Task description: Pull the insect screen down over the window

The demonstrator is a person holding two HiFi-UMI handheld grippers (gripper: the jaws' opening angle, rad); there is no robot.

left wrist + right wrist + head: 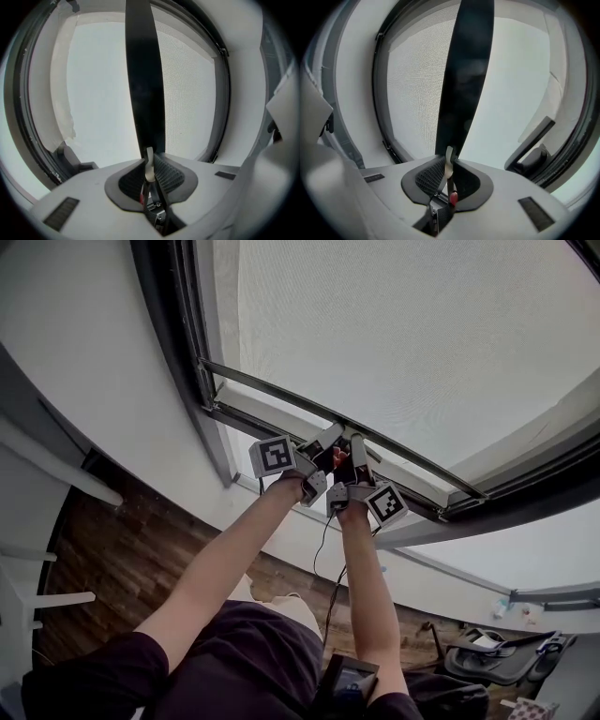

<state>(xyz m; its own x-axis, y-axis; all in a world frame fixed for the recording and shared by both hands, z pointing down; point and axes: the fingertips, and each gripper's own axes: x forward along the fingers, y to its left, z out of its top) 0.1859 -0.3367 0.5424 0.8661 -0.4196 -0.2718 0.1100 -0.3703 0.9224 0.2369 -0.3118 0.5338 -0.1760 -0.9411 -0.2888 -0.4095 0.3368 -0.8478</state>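
Both mine clamped on the screen's (403,324) bottom bar (258,388) — left gripper (325,446) and right gripper (356,454) side by side near mid-length, bar lying crosswise to the jaws — remaining window frame (178,334) runs below, so likely an even pull downward.

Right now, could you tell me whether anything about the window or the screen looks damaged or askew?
One thing: a white strip along the window's side frame ends in a ragged edge, like peeling film. The left tongs and right tongs pinch the screen's dark bar, which looks sound.
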